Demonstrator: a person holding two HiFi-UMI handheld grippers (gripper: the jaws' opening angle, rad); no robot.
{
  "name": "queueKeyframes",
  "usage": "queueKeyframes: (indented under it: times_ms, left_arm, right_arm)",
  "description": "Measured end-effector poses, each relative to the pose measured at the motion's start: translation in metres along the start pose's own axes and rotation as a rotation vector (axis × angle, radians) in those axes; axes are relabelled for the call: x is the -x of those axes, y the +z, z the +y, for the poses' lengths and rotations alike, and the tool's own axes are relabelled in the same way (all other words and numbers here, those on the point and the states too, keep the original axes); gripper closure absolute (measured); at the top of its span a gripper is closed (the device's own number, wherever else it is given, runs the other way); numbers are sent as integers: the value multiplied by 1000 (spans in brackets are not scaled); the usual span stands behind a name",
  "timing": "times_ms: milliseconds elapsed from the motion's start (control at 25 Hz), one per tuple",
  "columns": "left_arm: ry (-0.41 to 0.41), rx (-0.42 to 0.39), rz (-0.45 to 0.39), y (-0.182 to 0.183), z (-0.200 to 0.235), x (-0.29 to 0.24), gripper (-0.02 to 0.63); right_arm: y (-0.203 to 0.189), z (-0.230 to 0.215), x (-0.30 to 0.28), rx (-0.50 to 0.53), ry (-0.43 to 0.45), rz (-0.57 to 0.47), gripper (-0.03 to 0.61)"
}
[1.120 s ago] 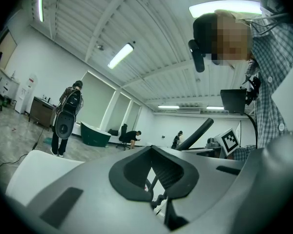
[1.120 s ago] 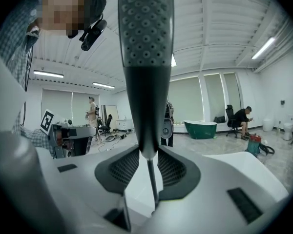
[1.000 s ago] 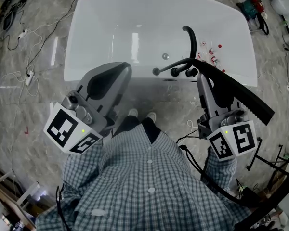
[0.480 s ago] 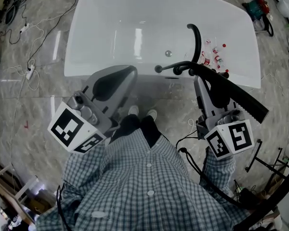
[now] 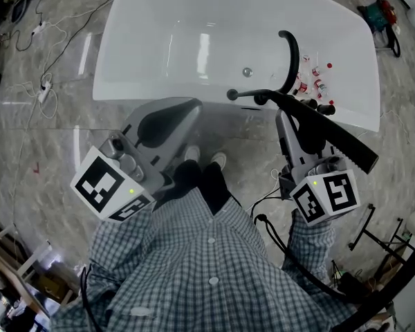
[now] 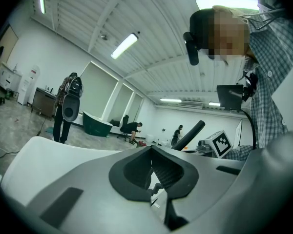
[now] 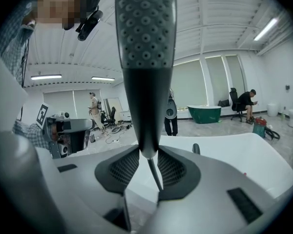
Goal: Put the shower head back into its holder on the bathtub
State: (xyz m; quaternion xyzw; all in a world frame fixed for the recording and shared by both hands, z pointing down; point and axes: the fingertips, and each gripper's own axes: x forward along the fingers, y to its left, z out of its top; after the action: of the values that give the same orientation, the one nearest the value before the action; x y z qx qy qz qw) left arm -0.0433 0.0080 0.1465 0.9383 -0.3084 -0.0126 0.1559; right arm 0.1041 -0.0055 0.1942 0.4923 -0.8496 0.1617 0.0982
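The white bathtub (image 5: pixel 114 40) lies ahead of me in the head view. A curved black spout (image 5: pixel 288 57) and black tap fittings (image 5: pixel 261 97) stand on its near rim. My right gripper (image 5: pixel 288 115) is just short of those fittings, shut on the long black shower head (image 5: pixel 335 138), which slants back to the right. In the right gripper view the shower head (image 7: pixel 145 43) stands upright with its thin neck pinched between the pads (image 7: pixel 124 167). My left gripper (image 5: pixel 189 108) hovers at the tub's near rim, shut and empty; its pads (image 6: pixel 171 172) meet.
Small red-capped bottles (image 5: pixel 312 78) lie by the spout. Cables (image 5: pixel 45 92) trail over the marble floor at left. A green tool (image 5: pixel 379 14) sits at the far right, and a black stand (image 5: pixel 384 235) at the near right. My shoes (image 5: pixel 202 159) are close to the tub.
The head view has drifted, so the tub sits a little higher and further right. The right gripper keeps its hold on the shower head and has edged closer to the fittings.
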Motion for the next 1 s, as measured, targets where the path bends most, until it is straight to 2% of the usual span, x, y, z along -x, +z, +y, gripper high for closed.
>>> queueKeyframes:
  times_ms: [320, 560, 1000]
  left_arm:
    - [18, 13, 21, -15, 12, -4, 606]
    - [0, 14, 36, -25, 16, -11, 606]
    - [-6, 46, 60, -62, 34, -25, 606]
  right_arm:
    - [-23, -6, -16, -11, 7, 41, 462]
    - [-44, -10, -29, -19, 9, 70, 462]
    - [-86, -17, -54, -79, 27, 108, 462]
